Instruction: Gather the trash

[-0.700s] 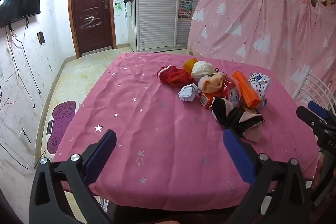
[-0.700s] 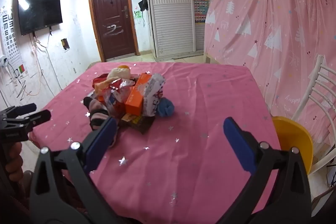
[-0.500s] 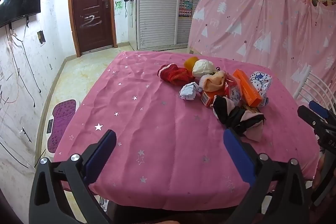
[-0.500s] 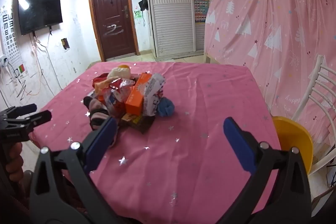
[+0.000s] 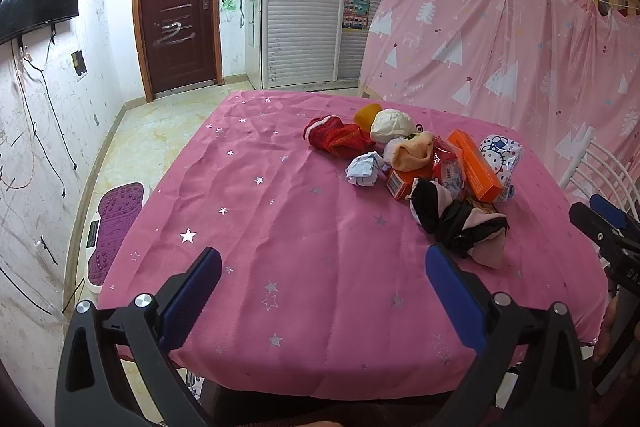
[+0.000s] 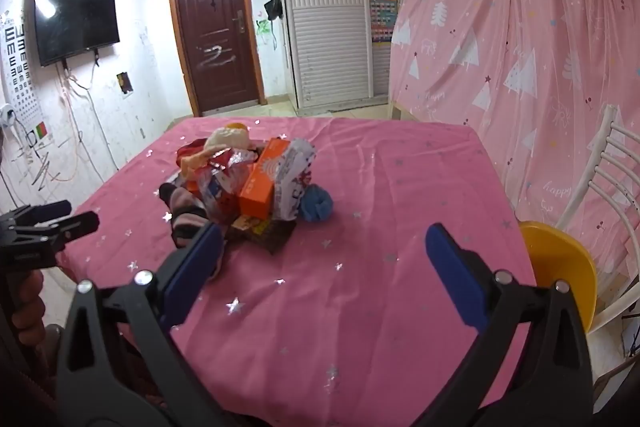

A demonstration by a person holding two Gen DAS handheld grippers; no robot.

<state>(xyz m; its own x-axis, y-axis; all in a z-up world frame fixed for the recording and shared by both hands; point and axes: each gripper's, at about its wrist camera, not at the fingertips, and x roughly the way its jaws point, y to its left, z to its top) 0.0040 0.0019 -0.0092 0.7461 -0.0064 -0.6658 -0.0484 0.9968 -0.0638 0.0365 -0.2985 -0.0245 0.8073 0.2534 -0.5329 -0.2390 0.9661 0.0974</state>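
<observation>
Trash pile (image 5: 424,171) heaped on pink counter (image 5: 280,227), toward its far right; near edge bare. Left gripper (image 5: 322,291) and right gripper (image 6: 320,259): fingers spread wide, empty, above near edge.

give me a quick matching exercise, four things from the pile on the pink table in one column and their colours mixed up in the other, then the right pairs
Things:
1. crumpled paper ball
2. long box
3. knitted item at the far left of the pile
4. small ball beside the printed bag

Colours:
A. blue
B. red
C. white
D. orange

Pairs: 1-C, 2-D, 3-B, 4-A
</observation>
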